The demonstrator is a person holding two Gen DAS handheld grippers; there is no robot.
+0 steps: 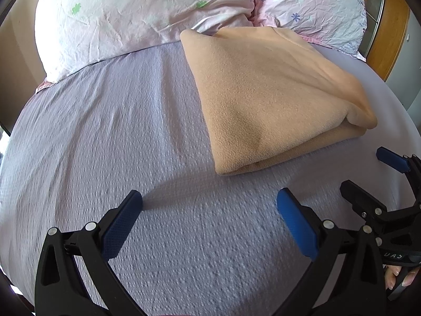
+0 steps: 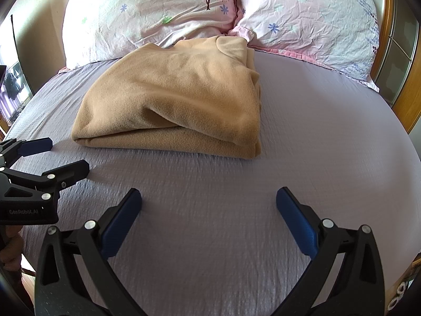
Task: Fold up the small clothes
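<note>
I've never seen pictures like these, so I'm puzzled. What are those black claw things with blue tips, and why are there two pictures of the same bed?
Those claws are grabbing tools. A person holds one in each hand, and each tool has a small camera looking out along its two fingers. So there are two pictures: one from the left gripper, one from the right gripper. Each camera also catches the other tool at the edge of its picture. On the bed lies a tan fleece, already folded into a neat stack, with its far end against two flowery pillows. Both tools are open and hold nothing; they hover over the sheet just in front of the fleece.
</note>
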